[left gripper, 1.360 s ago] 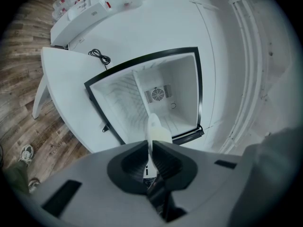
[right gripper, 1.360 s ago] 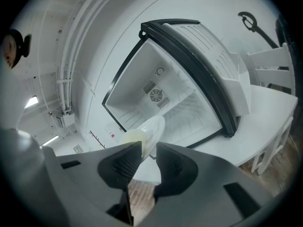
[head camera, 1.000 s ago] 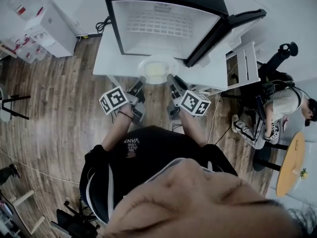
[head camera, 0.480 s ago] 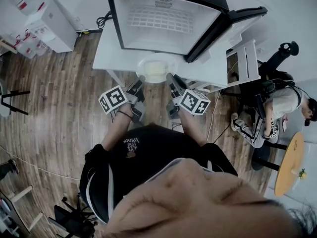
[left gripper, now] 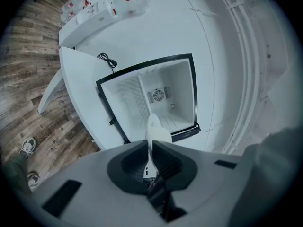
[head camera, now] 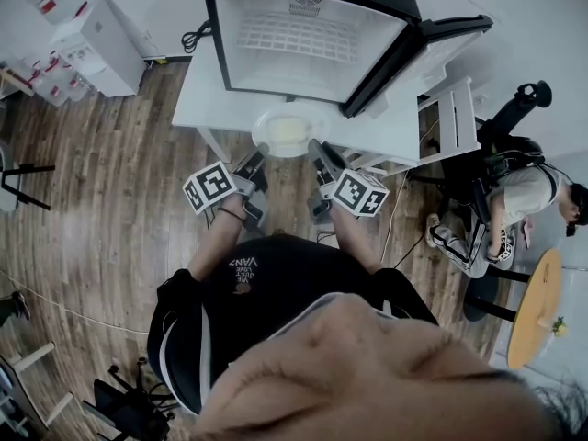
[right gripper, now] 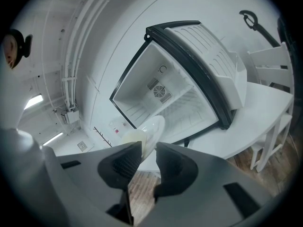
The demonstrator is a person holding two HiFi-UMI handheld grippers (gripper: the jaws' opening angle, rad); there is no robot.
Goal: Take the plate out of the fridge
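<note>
L gripper, R gripper both clamp plate at white table, wood floor.

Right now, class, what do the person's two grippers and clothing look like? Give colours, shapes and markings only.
The left gripper and right gripper match: grey moulded bodies, dark ribbed fingers, and on each a white cube printed with black square markers. The person wears a black short-sleeved T-shirt with small print on the chest.
</note>
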